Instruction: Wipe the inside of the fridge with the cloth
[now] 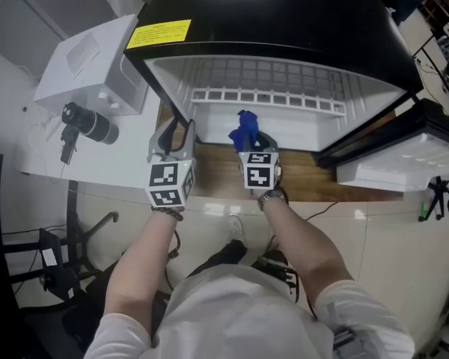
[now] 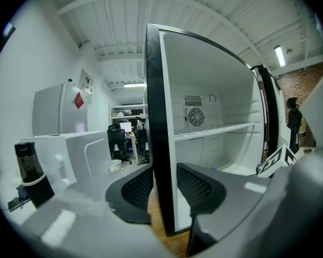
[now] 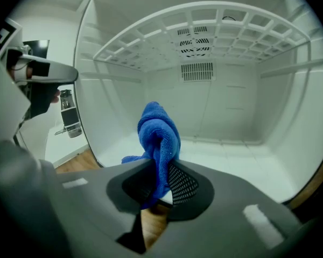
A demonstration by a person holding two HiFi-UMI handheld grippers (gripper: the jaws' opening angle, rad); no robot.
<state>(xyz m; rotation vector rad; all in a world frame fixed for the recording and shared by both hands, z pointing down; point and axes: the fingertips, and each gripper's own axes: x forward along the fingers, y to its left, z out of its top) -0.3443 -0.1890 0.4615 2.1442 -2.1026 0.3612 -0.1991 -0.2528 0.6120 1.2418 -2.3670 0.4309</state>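
The fridge (image 1: 269, 21) stands with its door (image 1: 404, 155) swung open beyond the right hand-held gripper (image 1: 256, 145), and both hand-held grippers are at its open front.

The right hand-held gripper (image 3: 160, 186) is clamped on the blue cloth (image 3: 159, 138). The cloth is pinched between the two pads. Most of it bunches up in a rounded fold above and ahead of the fingertips, and a smaller flap hangs out to that hand-held gripper's left. In the head view the cloth (image 1: 245, 129) sticks out just past the jaw tips at the fridge's front opening. It is above the white fridge floor (image 3: 231, 155) and below the wire shelf (image 3: 204, 36). The cloth looks clear of the floor, though the view does not settle this.

The left hand-held gripper (image 1: 181, 129) is at the fridge's left side wall (image 2: 160, 117). Its jaws straddle the wall's black front edge, one pad outside and one inside the cabinet, closed onto it. Seen along the left hand-held gripper (image 2: 161, 186), the fan vent (image 2: 194, 117) sits on the back wall ahead and to its right.

The cloth is to the right of the left hand-held gripper, apart from it, with the right hand-held gripper's marker cube (image 1: 259, 172) just behind the cloth
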